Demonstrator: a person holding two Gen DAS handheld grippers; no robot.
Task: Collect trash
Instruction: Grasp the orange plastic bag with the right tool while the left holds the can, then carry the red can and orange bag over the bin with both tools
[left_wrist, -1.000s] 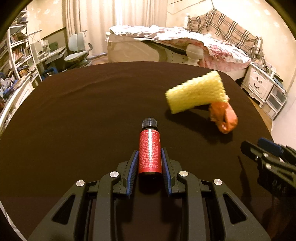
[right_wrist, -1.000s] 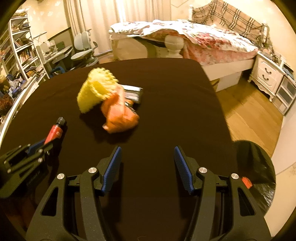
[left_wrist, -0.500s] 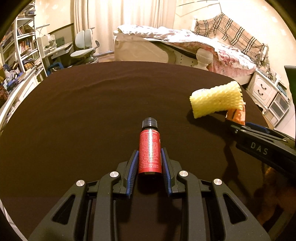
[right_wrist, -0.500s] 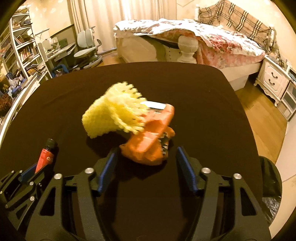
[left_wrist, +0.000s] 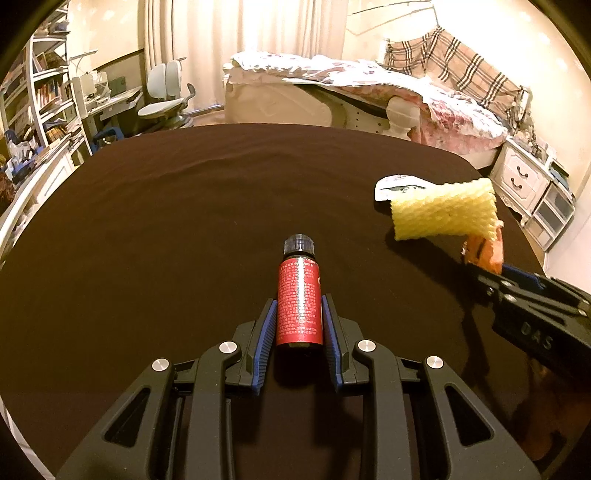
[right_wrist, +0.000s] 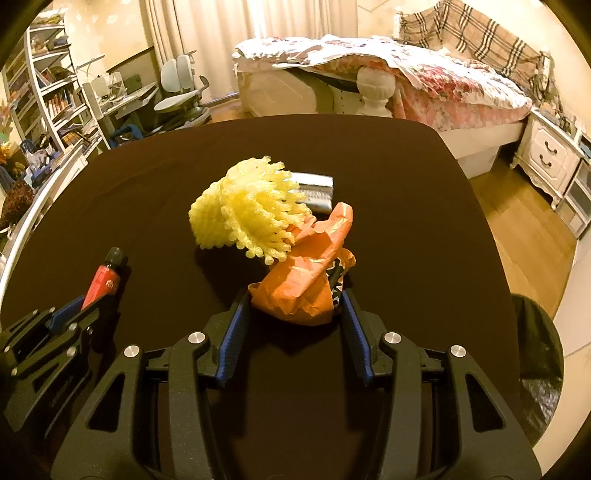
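Note:
My left gripper (left_wrist: 298, 314) is shut on a small red bottle (left_wrist: 299, 310) with a black cap, held over the dark brown table (left_wrist: 147, 229); the bottle also shows in the right wrist view (right_wrist: 105, 277). My right gripper (right_wrist: 293, 306) is open, its jaws on either side of a crumpled orange wrapper (right_wrist: 310, 273) lying on the table, not closed on it. A yellow foam net (right_wrist: 251, 214) lies just beyond the wrapper, partly over a silver packet (right_wrist: 316, 190). The foam net (left_wrist: 445, 212) and wrapper (left_wrist: 484, 251) also show in the left wrist view.
A black trash bag (right_wrist: 535, 369) hangs off the table's right edge near the floor. Beyond the table stand a bed (right_wrist: 388, 81), a white nightstand (right_wrist: 550, 158), a desk with a chair (right_wrist: 181, 99) and bookshelves (right_wrist: 48, 96).
My right gripper has moved forward and left until its open jaws flank the orange wrapper. My left gripper still holds the red bottle and has shifted a little.

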